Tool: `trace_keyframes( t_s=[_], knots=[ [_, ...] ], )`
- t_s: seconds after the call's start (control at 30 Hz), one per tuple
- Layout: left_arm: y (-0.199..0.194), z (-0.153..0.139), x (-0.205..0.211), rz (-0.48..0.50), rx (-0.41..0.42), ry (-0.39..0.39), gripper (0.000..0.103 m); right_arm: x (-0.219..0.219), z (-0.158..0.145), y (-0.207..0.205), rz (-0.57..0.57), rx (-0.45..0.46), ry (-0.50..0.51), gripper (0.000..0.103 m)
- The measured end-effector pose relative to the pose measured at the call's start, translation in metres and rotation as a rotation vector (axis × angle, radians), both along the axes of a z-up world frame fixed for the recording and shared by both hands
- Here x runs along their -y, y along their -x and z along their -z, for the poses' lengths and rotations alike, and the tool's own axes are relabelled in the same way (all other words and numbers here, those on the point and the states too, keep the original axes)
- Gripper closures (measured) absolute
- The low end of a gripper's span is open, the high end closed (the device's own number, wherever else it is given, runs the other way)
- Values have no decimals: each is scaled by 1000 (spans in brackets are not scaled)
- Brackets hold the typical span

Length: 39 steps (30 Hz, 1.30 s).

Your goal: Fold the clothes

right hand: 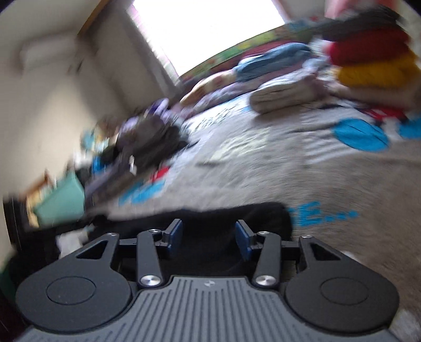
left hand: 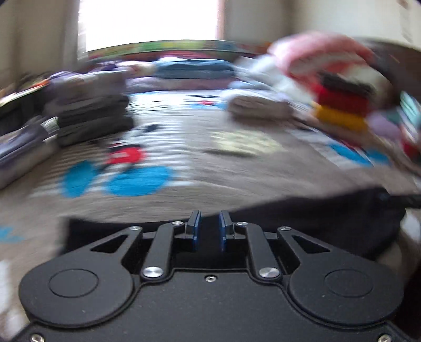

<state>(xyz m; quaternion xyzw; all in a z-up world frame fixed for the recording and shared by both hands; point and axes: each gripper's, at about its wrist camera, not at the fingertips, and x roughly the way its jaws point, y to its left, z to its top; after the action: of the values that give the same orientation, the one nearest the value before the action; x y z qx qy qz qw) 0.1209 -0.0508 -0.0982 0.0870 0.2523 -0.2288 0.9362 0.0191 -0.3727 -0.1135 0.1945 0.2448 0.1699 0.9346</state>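
A black garment [left hand: 329, 210] lies spread flat on the patterned bed cover [left hand: 210, 168], right in front of both grippers. My left gripper [left hand: 210, 226] hovers at its far edge, its blue pads a narrow gap apart with no cloth pinched between them. In the right wrist view the same black garment [right hand: 236, 213] lies under my right gripper [right hand: 209, 236], whose pads stand well apart and hold nothing. Both views are blurred by motion.
A stack of folded dark clothes [left hand: 92, 118] sits on the bed's left side. A heap of red, yellow and pink clothes [left hand: 342, 86] fills the right. A folded beige piece [left hand: 260, 106] lies near it. A bright window [left hand: 147, 23] is behind the bed.
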Motion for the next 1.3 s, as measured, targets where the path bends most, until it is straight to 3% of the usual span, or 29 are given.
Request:
trace_keyframes(
  t_s=[0.1, 0.17, 0.3, 0.37, 0.43, 0.47, 0.53, 0.67, 0.73, 0.77, 0.83, 0.87, 0.9, 0.97, 1.0, 1.03, 1.1, 1.17, 1.3],
  knots=[
    [0, 26, 41, 76, -25, -106, 93, -26, 1, -4, -65, 2, 125, 61],
    [4, 32, 55, 72, -10, -183, 93, -34, 13, -12, -55, -80, 224, 65],
    [-3, 13, 32, -22, -22, -67, 92, -26, 16, -6, -43, -89, 221, 69],
    [-13, 10, 17, -101, 6, -65, 92, -21, 17, -3, -41, -88, 208, 69],
    [-28, 21, -2, -188, -63, -69, 81, -15, 19, -1, -40, -91, 192, 69],
    [-33, 24, -16, -221, -95, -23, 80, -12, 19, 0, -38, -95, 188, 70],
    [-35, 17, -40, -293, -115, 53, 86, -5, 21, 2, -24, -106, 167, 76],
    [-35, 9, -78, -473, -80, 70, 86, 4, 23, 1, 9, -124, 127, 88],
    [-25, 0, -78, -426, -58, 66, 86, 1, 21, 1, 17, -120, 136, 88],
    [-17, -5, -75, -380, -47, 63, 86, -1, 19, 3, 18, -110, 147, 83],
    [-3, -16, -68, -288, -25, 57, 86, -13, 11, 12, -3, -49, 207, 63],
    [7, -20, -60, -209, -3, 31, 84, -22, 6, 18, -31, -6, 255, 53],
    [21, -22, -46, -95, 33, -33, 82, -32, 1, 24, -60, 37, 303, 53],
    [54, -15, -11, 128, 135, -242, 73, -57, -5, 35, -134, 112, 445, 53],
    [69, -5, 5, 198, 181, -362, 66, -71, -5, 39, -174, 142, 534, 53],
    [82, 7, 18, 245, 222, -475, 66, -85, -3, 42, -207, 157, 624, 53],
    [98, 30, 35, 304, 297, -647, 66, -106, 5, 43, -259, 165, 751, 56],
    [104, 48, 45, 330, 345, -780, 67, -117, 10, 43, -283, 177, 815, 60],
    [102, 56, 50, 330, 394, -861, 67, -121, 7, 43, -272, 189, 854, 69]
  ],
)
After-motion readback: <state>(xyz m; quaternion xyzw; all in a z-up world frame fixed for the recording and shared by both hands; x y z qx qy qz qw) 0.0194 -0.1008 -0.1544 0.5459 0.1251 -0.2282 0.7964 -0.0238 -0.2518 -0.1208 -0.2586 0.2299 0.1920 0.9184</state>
